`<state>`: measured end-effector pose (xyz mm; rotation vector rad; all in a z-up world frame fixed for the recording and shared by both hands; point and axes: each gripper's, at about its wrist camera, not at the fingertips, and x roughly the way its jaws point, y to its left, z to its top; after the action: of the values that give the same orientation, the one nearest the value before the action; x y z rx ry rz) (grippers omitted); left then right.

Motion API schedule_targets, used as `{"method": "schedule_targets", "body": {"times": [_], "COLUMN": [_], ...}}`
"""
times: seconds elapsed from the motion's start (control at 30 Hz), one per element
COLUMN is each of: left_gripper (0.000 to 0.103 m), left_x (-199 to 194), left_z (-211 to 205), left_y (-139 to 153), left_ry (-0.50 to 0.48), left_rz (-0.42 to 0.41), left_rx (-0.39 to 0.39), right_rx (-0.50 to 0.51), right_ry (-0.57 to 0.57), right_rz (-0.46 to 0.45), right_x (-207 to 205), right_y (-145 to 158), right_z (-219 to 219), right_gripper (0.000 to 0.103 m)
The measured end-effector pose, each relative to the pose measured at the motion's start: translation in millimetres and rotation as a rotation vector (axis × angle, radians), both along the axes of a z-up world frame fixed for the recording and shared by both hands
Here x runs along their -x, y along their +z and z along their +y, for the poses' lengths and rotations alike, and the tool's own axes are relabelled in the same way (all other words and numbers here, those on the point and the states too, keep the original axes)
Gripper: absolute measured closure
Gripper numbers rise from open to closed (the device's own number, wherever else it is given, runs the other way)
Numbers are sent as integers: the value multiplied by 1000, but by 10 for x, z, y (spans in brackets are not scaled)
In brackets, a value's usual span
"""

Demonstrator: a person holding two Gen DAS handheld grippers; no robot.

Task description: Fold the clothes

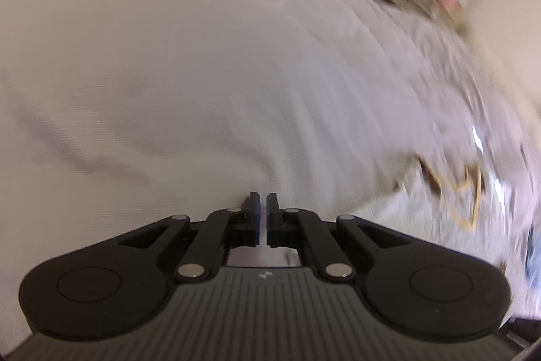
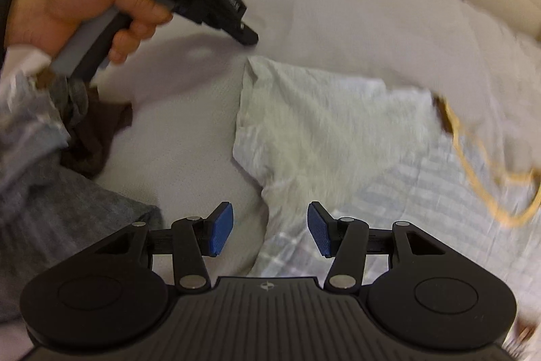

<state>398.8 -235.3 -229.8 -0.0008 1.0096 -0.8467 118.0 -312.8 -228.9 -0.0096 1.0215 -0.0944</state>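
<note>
White bedsheet (image 2: 189, 158) over a mattress. Pale shirt (image 2: 321, 131) lies spread, barely folded; grey clothes (image 2: 50, 192) heaped nearby, untouched. Left gripper (image 1: 263, 202) nearly closed, whether pinching cloth I cannot tell. Right gripper (image 2: 270, 225) wide apart, empty. Folding mostly ahead.

Shirt (image 2: 338, 137) on bed (image 2: 189, 158), clothes pile (image 2: 50, 158) leftward

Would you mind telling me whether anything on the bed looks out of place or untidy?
Yes: a crumpled heap of grey and brown clothes lies unfolded at the left of the bed, and the pale shirt lies rumpled, its sleeve askew.
</note>
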Motion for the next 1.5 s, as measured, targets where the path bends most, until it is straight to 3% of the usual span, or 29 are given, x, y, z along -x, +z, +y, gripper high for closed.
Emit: {"method": "schedule_targets", "body": {"times": [0.1,0.2,0.4,0.53,0.57,0.63,0.67,0.7,0.87,1.03,1.13,1.17,1.2,1.4,1.5], "left_gripper": [80,74,59,58,58,69,89,99,103,103,95,88,83,81,81], "left_x": [141,439,1080,1135,1118,1073,1046,1016,859,659,671,707,789,1338,1470], "left_z": [146,247,295,214,190,140,103,59,27,197,244,242,222,29,-80], "left_y": [86,76,-205,-375,-406,-446,-452,-434,-136,140,142,112,81,-128,-250], "left_ry": [-18,-81,-223,-252,-253,-256,-261,-269,-238,-154,-149,-164,-207,-496,-582], "left_rz": [29,130,224,272,288,352,386,415,473,452,381,357,319,54,-7], "left_rx": [28,65,41,113,141,181,195,198,197,250,202,175,154,5,-32], "right_rx": [90,164,106,67,62,52,48,43,54,117,160,161,162,150,144], "right_ry": [49,75,-37,-70,-72,-76,-78,-79,-64,40,86,94,102,58,36], "right_rz": [30,66,38,13,10,5,3,1,-5,-22,-3,5,12,23,28], "right_x": [-104,-170,-81,44,62,97,105,112,112,30,-54,-72,-89,76,161], "right_y": [-91,-180,-75,-8,-5,-1,-1,-2,34,7,-65,-87,-109,-132,-143], "right_z": [87,99,-191,-338,-359,-398,-402,-404,-362,-141,-21,0,20,-59,-100], "right_gripper": [52,52,52,52,52,52,52,52,49,43,38,38,38,37,37]}}
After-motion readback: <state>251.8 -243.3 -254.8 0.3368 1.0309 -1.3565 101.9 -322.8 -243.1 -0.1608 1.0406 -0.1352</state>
